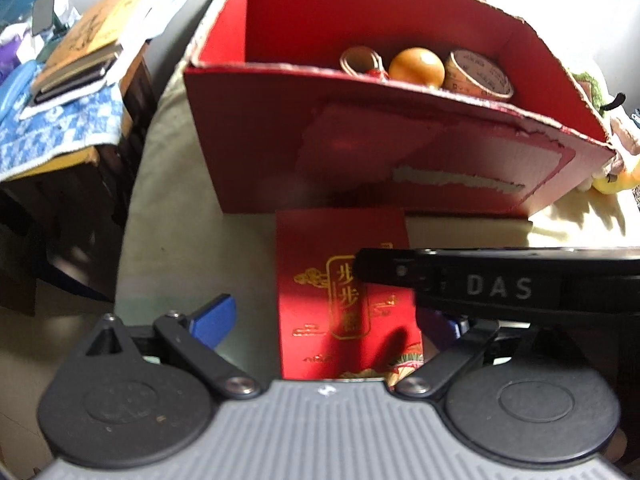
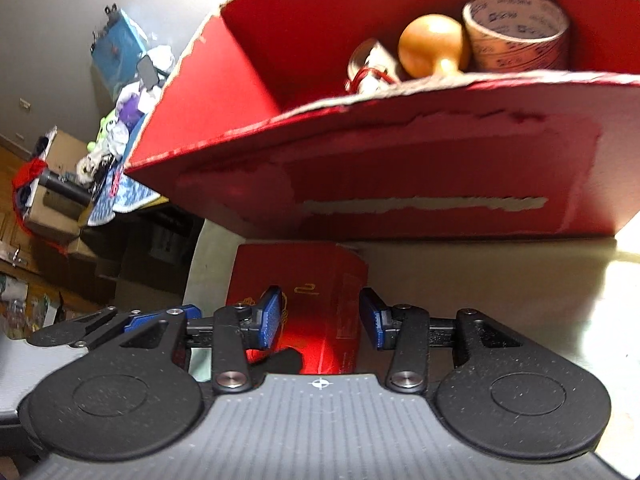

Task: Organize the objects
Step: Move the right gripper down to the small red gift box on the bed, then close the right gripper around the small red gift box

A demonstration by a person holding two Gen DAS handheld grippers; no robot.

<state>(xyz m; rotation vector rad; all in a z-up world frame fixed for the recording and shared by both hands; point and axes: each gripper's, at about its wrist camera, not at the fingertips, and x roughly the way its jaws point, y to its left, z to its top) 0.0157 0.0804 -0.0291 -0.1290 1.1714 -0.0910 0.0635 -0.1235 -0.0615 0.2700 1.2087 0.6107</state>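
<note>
A small red box with gold Chinese characters (image 1: 344, 292) lies on the pale table in front of a big open red cardboard box (image 1: 360, 152). My left gripper (image 1: 332, 320) is open, its blue pads wide on either side of the small box. The right gripper's black body (image 1: 500, 284) crosses in from the right over it. In the right wrist view my right gripper (image 2: 320, 320) is open, its blue pads astride the small red box (image 2: 312, 304), apart from its sides. The big box (image 2: 400, 184) holds a tape roll (image 2: 516, 32), a wooden knob (image 2: 432, 46) and a small tied item (image 2: 372, 68).
A side table at the left carries books and a blue patterned cloth (image 1: 60, 128). A plush toy (image 1: 612, 168) lies right of the big box. Cluttered boxes and toys (image 2: 112, 128) stand at the far left in the right wrist view. The round table's edge (image 1: 128, 216) curves at left.
</note>
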